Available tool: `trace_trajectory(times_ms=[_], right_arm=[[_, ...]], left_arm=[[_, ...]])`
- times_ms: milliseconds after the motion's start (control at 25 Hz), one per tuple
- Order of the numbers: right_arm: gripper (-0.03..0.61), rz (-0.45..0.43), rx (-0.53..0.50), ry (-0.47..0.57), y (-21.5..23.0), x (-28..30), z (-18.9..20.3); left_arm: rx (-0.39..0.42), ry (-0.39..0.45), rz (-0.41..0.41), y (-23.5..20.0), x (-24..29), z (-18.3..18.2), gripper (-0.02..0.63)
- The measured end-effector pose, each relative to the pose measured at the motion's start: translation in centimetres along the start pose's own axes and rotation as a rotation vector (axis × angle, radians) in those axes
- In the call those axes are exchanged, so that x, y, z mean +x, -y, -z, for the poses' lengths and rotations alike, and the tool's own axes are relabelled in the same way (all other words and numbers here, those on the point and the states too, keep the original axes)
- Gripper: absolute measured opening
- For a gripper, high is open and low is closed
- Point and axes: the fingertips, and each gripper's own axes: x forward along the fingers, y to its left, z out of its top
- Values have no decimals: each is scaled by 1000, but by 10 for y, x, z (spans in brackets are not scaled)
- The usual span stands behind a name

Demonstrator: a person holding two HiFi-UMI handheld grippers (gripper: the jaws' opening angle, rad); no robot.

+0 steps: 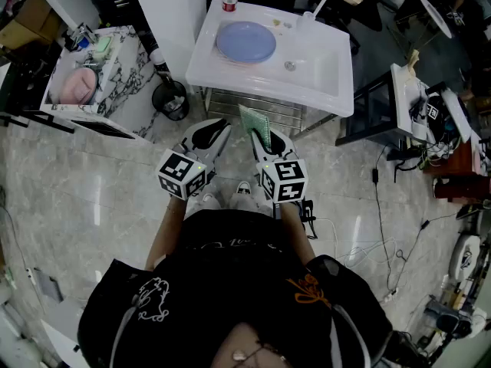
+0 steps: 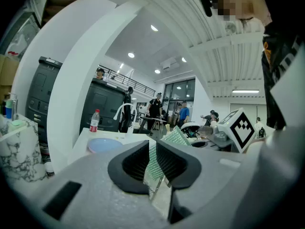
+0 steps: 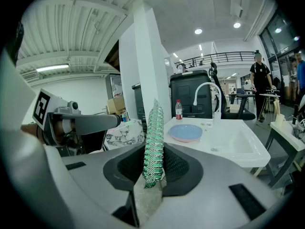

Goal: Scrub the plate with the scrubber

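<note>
right claw (image 1: 265,139) clamps the green scrubber (image 1: 255,124); left claw (image 1: 215,129) pressed together, empty; white sink (image 1: 253,79) with blue plate (image 1: 245,42) ahead; marble floor (image 1: 92,198) below.

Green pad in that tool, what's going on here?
A person faces a white sink, a gripper in each hand. The right gripper is clamped on the green scrubber. The left gripper is shut and empty. The blue plate lies on the sink's counter beside the basin, not yet touched.

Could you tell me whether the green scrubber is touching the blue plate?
Apart: the head view shows the scrubber in the right tongs, well short of the plate.
</note>
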Motion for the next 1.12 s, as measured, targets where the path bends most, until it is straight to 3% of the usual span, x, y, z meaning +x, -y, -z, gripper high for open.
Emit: trace_trajectory(times_ms=[520, 1120], right_arm=[[91, 5, 36, 11, 12, -1, 0], [91, -40, -16, -14, 77, 0, 1]], left_arm=[[-13, -39, 17, 6, 11, 8, 55], [-8, -44, 3, 22, 78, 13, 55]])
